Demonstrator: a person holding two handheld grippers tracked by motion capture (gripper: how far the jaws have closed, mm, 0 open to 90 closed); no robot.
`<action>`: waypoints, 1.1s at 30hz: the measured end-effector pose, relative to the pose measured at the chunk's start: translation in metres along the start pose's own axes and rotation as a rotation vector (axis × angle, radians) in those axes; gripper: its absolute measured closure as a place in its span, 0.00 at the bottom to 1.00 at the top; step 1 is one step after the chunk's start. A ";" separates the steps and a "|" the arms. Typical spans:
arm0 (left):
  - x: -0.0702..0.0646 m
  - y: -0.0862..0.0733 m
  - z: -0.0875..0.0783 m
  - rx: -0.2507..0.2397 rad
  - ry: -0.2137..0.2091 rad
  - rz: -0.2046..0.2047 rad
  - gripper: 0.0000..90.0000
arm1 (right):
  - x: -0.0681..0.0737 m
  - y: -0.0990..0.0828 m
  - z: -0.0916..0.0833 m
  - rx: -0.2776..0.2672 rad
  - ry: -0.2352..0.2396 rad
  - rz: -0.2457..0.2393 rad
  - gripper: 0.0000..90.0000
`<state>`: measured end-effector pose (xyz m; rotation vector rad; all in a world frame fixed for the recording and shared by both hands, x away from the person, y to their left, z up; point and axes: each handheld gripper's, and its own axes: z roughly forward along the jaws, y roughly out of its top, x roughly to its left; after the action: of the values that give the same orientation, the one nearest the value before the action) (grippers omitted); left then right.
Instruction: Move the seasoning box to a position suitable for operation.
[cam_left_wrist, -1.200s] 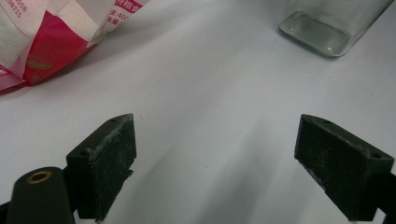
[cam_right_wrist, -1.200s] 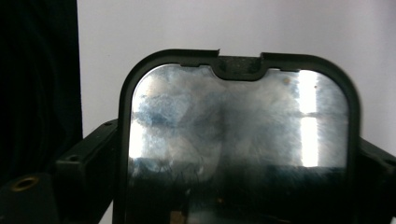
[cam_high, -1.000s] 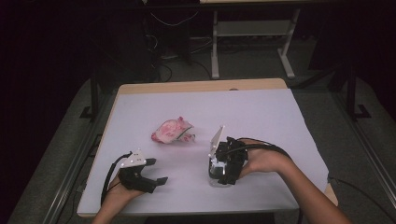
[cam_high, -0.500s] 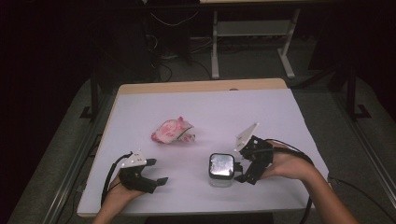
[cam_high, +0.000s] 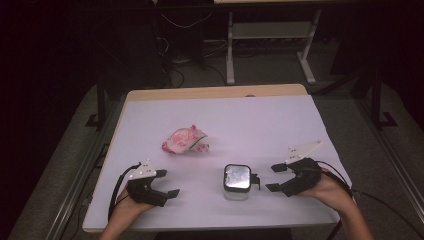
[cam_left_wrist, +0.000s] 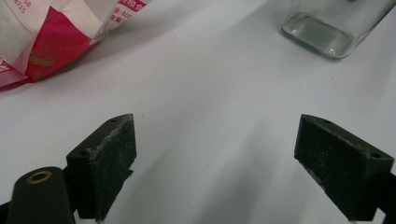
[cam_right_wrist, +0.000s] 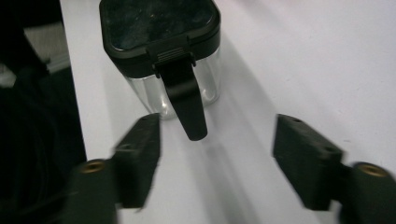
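The right hand-held gripper (cam_high: 274, 177) has just been narrowing its jaws, half apart with nothing between them, beside the clear lidded jar (cam_high: 237, 181) near the counter's (cam_high: 260, 120) front edge (its latch tab points at them). Likely next: gripping that tab. The left hand-held gripper (cam_high: 169, 186) gapes empty; pink packet (cam_high: 184, 140) beyond; dark room.

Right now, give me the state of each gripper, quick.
Left gripper: open, empty, jaws wide.
Right gripper: open, jaws just closing partway, holding nothing; the clear square glass jar with the black latch lid stands apart from it.
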<state>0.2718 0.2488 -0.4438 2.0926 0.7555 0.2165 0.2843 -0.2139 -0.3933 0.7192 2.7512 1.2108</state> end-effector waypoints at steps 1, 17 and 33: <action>0.000 0.000 0.000 0.000 0.000 0.000 0.14 | 0.000 0.000 0.000 0.000 0.000 0.000 0.42; 0.001 -0.001 0.000 -0.013 -0.010 -0.011 0.14 | 0.021 -0.048 0.010 -0.222 -0.050 0.104 1.00; -0.002 0.001 0.003 -0.008 -0.033 0.014 0.14 | 0.029 -0.037 0.032 -0.251 0.042 0.072 1.00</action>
<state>0.2712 0.2453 -0.4446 2.0892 0.7197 0.1917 0.2506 -0.2013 -0.4376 0.7787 2.5581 1.5657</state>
